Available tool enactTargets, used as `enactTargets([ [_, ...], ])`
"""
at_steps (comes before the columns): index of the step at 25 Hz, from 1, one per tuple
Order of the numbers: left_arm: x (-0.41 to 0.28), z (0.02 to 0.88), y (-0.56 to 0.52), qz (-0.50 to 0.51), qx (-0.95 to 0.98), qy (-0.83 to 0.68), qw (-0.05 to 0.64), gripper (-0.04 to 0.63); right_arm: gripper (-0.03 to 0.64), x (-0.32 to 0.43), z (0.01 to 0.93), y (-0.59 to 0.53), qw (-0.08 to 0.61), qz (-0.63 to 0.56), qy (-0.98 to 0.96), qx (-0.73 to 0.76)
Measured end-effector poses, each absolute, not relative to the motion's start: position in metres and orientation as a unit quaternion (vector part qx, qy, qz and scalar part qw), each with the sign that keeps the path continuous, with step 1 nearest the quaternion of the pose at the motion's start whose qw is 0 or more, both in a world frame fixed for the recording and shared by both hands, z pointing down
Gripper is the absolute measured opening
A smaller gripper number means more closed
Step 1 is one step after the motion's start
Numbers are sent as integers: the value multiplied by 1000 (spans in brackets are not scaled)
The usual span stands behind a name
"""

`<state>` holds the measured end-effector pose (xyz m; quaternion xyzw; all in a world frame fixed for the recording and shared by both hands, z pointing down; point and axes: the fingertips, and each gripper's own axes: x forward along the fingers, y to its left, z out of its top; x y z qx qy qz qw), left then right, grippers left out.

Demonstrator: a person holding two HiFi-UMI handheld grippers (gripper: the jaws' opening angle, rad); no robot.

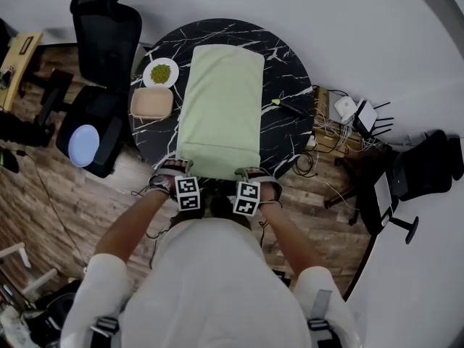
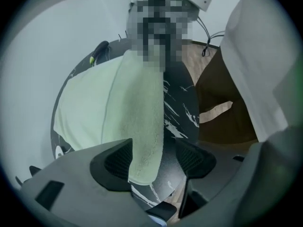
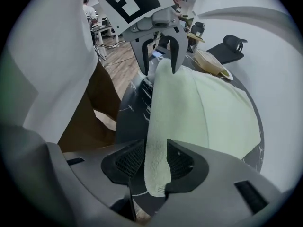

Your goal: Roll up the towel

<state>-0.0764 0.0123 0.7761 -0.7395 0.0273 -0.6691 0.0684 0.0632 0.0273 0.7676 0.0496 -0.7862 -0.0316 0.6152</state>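
Head view: left gripper (image 1: 176, 169) and right gripper (image 1: 255, 174) point down at the near rim of the round black marble worktop (image 1: 286, 122), one at each near corner of the towel (image 1: 220, 107).
Left fingers (image 2: 116, 162): wide apart, towel edge between them, against one pad only, not gripped.
Right fingers (image 3: 182, 162): closed in on the towel edge, both pads on the cloth.
Towel: pale green, flat along the worktop's middle.
Beige dish (image 1: 151, 103): left of towel, apart.
Plate (image 1: 160, 72): white, green food, just beyond dish.
Chair (image 1: 105, 31): black, far left.
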Motion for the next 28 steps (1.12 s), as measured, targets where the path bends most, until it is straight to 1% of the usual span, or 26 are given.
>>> enactTargets([
  [1,-80,780,13,-674,-735,28,67,262,140,67,771,28,621,-25,-782,48],
  [3,-85,784,14,-679,-731,34,64,184,140,72,775,29,628,-18,-777,45],
  [5,-87,786,15,-678,-732,34,61,150,137,76,779,30,634,-15,-772,40],
  [9,-86,788,21,-681,-730,16,60,126,138,71,779,33,633,-11,-774,35],
  [12,-85,786,20,-682,-728,15,69,108,152,68,784,38,638,-9,-770,21],
  [13,-84,786,18,-680,-729,22,77,81,148,69,785,38,639,-6,-769,22],
  [14,-84,785,16,-678,-730,29,85,25,143,69,785,36,638,-5,-769,28],
  [15,-85,785,15,-676,-731,32,88,22,116,70,784,32,638,-10,-769,37],
  [16,-86,785,15,-675,-732,33,87,20,11,71,782,28,637,-17,-769,45],
  [21,-87,779,19,-672,-737,18,71,17,9,73,776,24,636,-17,-770,45],
  [25,-89,772,40,-665,-746,-17,6,15,9,72,769,37,639,-6,-769,20],
  [28,-91,766,58,-657,-753,-45,-21,15,8,72,765,63,641,25,-767,-6],
])
